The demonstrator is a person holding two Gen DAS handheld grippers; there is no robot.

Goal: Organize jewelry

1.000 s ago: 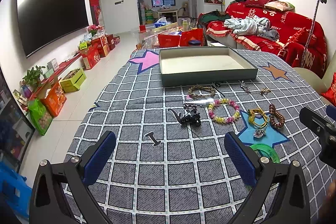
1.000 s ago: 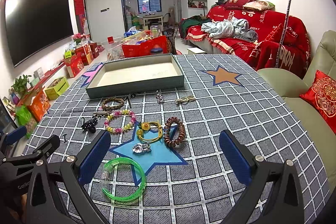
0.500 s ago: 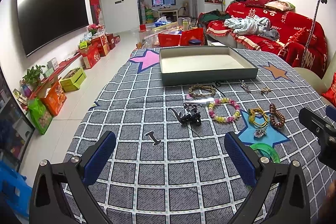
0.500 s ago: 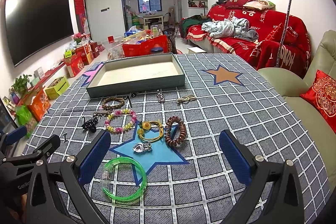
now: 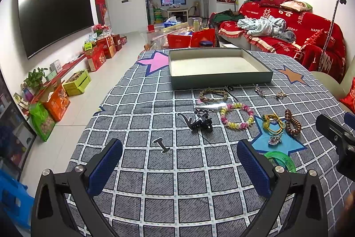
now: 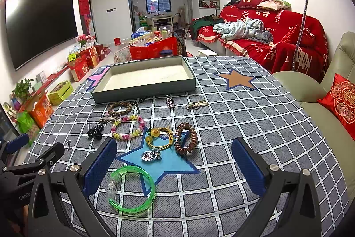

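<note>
A grey-green shallow box (image 5: pixel 221 79) (image 6: pixel 144 93) lies open and empty at the far middle of the table. In front of it lie jewellery pieces: a brown braided bracelet (image 6: pixel 119 107), a pink-yellow bead bracelet (image 5: pixel 237 115) (image 6: pixel 128 127), a black claw clip (image 5: pixel 199 122) (image 6: pixel 95 130), a yellow cord bracelet (image 6: pixel 159 137), a brown coil band (image 6: pixel 186 141), a heart pendant (image 6: pixel 150 155) and a green bangle (image 6: pixel 131 189). My left gripper (image 5: pixel 179 162) is open above the near cloth, behind the clip. My right gripper (image 6: pixel 174 162) is open, with the green bangle and pendant just ahead between its fingers, untouched.
A checked grey cloth (image 6: pixel 244 117) with coloured stars covers the table. A small charm (image 6: pixel 170 102) and a knotted cord (image 6: pixel 197 104) lie near the box. A red-covered sofa (image 6: pixel 277 41) stands at the right, boxes and a TV (image 5: pixel 53 14) along the left wall.
</note>
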